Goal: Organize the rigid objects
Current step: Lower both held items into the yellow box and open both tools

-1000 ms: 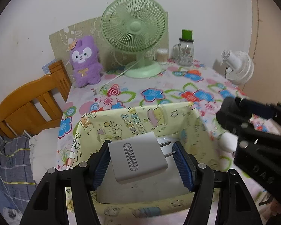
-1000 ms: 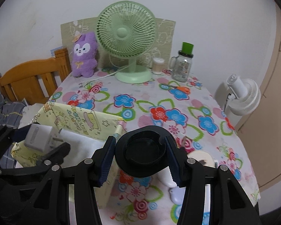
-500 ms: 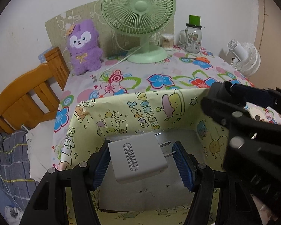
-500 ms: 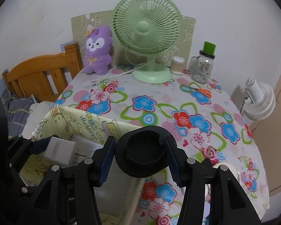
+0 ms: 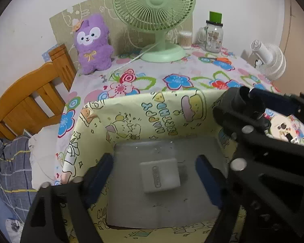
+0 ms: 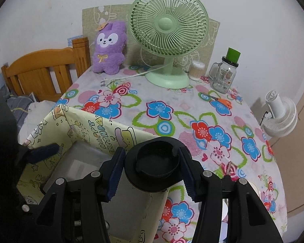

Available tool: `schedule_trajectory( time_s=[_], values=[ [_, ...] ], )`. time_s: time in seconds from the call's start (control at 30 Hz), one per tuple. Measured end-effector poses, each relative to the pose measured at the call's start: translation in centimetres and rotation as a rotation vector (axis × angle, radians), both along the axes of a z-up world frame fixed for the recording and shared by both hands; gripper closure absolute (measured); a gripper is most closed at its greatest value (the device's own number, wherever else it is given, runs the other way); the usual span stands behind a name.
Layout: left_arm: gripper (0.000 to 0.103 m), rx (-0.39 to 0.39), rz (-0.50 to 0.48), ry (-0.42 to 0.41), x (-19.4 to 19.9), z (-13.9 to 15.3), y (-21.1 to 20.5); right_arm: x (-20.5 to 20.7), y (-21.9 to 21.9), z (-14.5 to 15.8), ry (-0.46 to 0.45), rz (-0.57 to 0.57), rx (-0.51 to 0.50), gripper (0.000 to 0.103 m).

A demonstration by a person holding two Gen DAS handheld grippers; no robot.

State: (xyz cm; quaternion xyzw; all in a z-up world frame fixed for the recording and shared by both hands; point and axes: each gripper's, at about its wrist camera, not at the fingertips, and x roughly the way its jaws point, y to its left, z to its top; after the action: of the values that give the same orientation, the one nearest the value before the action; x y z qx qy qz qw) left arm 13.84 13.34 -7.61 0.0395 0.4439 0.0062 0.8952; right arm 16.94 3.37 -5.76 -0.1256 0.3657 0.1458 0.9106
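Your left gripper (image 5: 155, 174) is spread wide with nothing between its fingers. The white charger (image 5: 160, 176) lies loose on the grey floor of the yellow box (image 5: 131, 121), directly ahead of that gripper and centred between the two blue pads (image 5: 100, 174), touching neither. Its prongs point toward the right pad; they look blurred, so I can't tell more.

Your right gripper (image 6: 153, 169) is closed on the black round cap (image 6: 155, 167), pads pressed against both sides, open face up. It hangs over the box's right-hand wall, near the far right corner. In the left wrist view the same gripper comes in from the right, over the box's right edge, above and to the right of the charger.

The box sits at the near left part of the table (image 6: 172, 105), just under both grippers. Ahead of your right gripper, well apart at the back of the table: green fan (image 6: 169, 30), purple plush (image 6: 109, 48) to its left, cotton swab jar (image 6: 196, 69) and glass mug with green lid (image 6: 224, 75) to its right. Orange scissors (image 6: 219, 101) lie just in front of the mug. White fan (image 6: 279, 115) stands off the table's right edge. Wooden headboard (image 6: 42, 70) is far left.
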Motion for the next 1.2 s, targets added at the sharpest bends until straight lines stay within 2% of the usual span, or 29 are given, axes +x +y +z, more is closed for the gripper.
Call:
schedule_trajectory(
  time_s=[0.1,0.17,0.23,0.47,0.73,1.2],
  values=[
    [0.010,0.007,0.009,-0.005,-0.1,0.2,0.0,0.0,0.0,-0.3,0.024,0.014,0.007,0.028],
    [0.009,0.015,0.009,0.001,-0.2,0.1,0.0,-0.2,0.0,-0.4,0.025,0.016,0.014,0.024],
    [0.009,0.022,0.008,0.006,-0.5,-0.1,-0.2,-0.3,-0.1,-0.5,0.023,0.007,0.004,0.014],
    [0.002,0.018,0.012,-0.008,-1.4,0.2,-0.2,-1.0,-0.8,-0.4,0.031,0.016,0.019,0.013],
    [0.001,0.004,0.029,-0.022,-1.9,0.4,0.1,-1.7,-1.3,-0.1,0.038,0.029,0.062,0.013],
    [0.001,0.022,-0.013,-0.055,-3.6,1.6,-2.4,-3.1,-3.8,0.7,0.030,-0.037,0.054,0.013]
  ],
)
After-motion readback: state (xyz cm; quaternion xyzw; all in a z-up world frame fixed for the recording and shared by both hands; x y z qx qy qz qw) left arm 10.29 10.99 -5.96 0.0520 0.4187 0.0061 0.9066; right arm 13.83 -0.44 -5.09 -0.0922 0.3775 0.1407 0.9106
